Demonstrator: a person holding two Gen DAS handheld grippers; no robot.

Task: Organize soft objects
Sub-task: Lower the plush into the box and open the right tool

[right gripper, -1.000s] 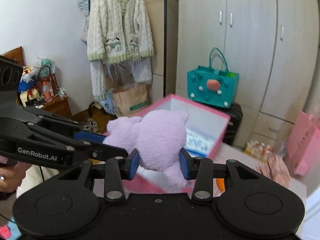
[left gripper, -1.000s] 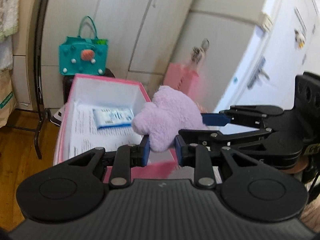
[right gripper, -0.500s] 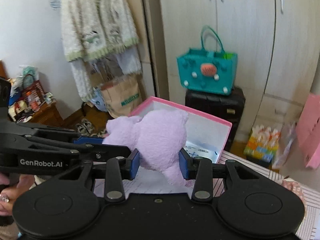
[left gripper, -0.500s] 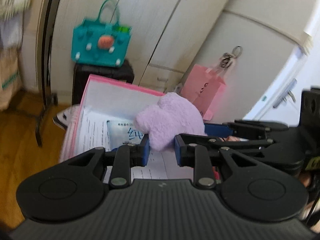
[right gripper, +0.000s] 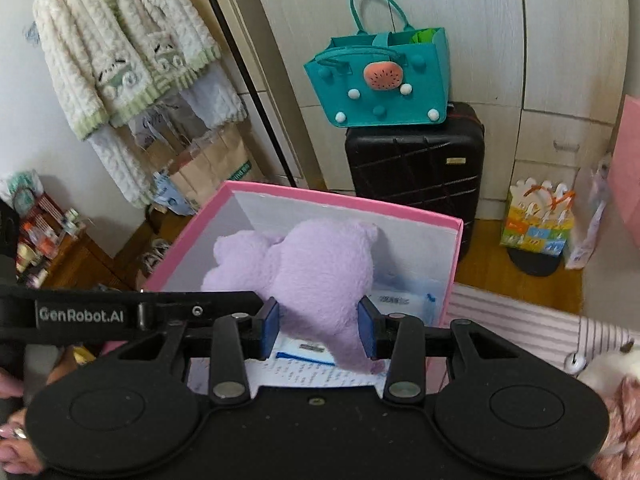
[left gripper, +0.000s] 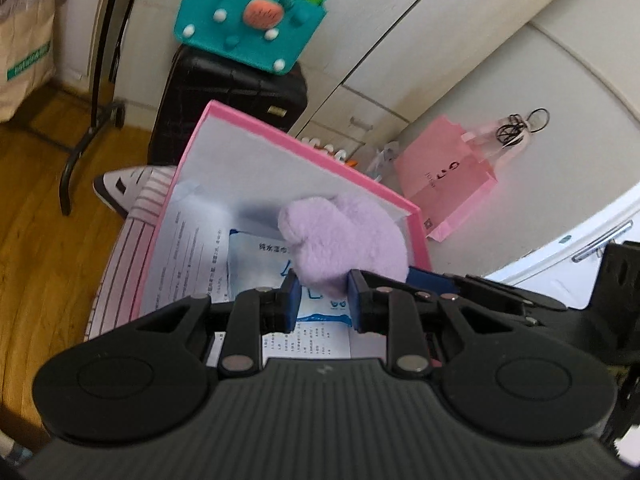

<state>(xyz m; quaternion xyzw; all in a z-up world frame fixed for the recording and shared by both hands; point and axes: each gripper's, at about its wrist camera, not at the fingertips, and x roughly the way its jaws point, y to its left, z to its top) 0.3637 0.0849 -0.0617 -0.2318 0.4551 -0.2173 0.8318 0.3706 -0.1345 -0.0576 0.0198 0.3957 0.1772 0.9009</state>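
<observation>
The lilac plush toy (right gripper: 320, 268) is held by both grippers at once, pinched tightly at one end by the left gripper (left gripper: 323, 304) and clasped at mid-width by the right gripper (right gripper: 318, 330); it is suspended over the open pink box (right gripper: 456, 248), lying at twelve o'clock from both sets of fingers, its long axis running across the right wrist view from nine to three o'clock. Neither hand is judged nearer. Compared with a second ago, the toy is carried further over the box interior and lower, above the wipes packet (left gripper: 256, 264) and printed sheet (left gripper: 188, 256).

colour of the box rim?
Pink rim, white inside walls; clearest in the right wrist view.
</observation>
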